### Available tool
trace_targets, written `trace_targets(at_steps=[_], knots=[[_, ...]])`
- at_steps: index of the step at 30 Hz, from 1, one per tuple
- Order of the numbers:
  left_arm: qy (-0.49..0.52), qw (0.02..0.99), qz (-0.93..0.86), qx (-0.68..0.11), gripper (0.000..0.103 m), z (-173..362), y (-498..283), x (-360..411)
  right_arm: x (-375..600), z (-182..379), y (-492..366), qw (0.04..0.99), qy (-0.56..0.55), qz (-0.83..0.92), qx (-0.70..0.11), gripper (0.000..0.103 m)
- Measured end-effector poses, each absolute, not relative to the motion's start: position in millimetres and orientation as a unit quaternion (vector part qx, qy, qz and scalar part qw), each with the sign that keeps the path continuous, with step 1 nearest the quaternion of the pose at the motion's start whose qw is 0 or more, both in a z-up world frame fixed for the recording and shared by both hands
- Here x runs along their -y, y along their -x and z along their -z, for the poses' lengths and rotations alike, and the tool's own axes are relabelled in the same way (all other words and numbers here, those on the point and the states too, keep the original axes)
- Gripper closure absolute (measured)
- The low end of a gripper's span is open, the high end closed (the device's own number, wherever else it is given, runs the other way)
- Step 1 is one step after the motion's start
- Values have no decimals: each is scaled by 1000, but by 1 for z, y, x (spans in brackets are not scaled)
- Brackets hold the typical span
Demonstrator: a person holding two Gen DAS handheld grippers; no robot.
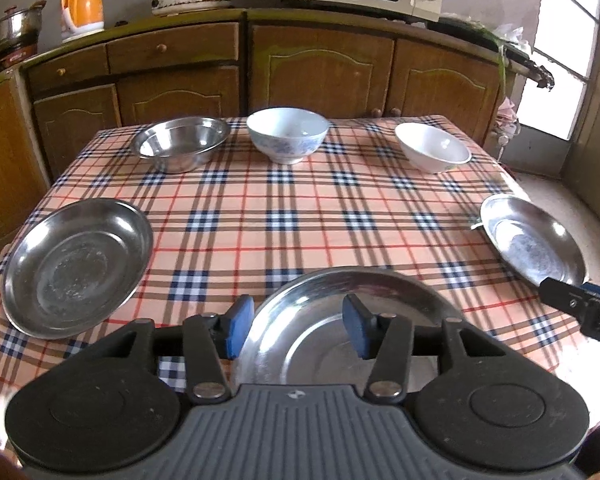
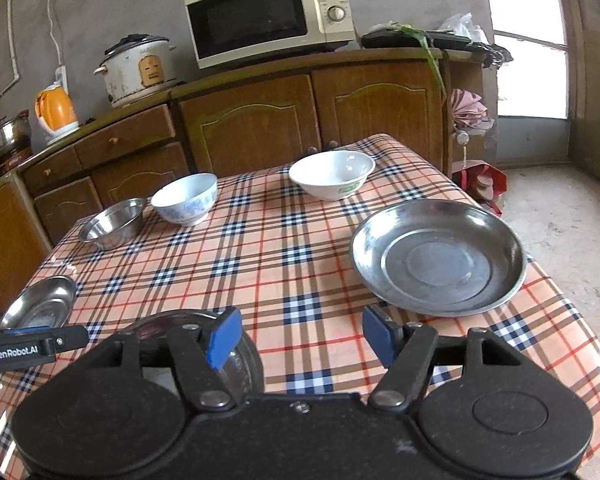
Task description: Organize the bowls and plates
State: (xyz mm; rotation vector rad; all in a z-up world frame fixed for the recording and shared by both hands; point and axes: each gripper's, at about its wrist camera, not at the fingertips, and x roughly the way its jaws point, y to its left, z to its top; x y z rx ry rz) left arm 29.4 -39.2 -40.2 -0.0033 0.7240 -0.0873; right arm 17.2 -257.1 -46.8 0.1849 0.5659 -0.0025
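Three steel plates lie flat, rims up, on the bench (image 1: 284, 216) under a plaid cloth: the near plate (image 1: 340, 320) at the front edge, the left plate (image 1: 76, 264) and the right plate (image 2: 438, 258) toward the sides. Along the far edge stand three bowls, mouths up: a steel bowl (image 1: 180, 142), a blue-patterned bowl (image 1: 287, 133) and a white bowl (image 2: 332, 172) with a small green mark, too small to read.

The left gripper (image 1: 298, 328) hangs released over the near plate, its pads apart and clear of the rim. The right gripper (image 2: 302, 340) is spread wide over bare cloth, holding nothing. In the right view, the left gripper's finger reads "GenRobot.AI".

Behind are wooden cabinets carrying a microwave (image 2: 268, 16), a rice cooker (image 2: 138, 70) and an orange kettle (image 1: 82, 8); the walls are bare concrete.
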Motion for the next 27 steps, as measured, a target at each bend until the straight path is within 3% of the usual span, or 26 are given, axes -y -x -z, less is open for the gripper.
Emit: trace_targets(at_steps=[27], knots=[[-28,934,80,-346,50,26,-56,113,320,39,-23,960,-108,58,-251,23]])
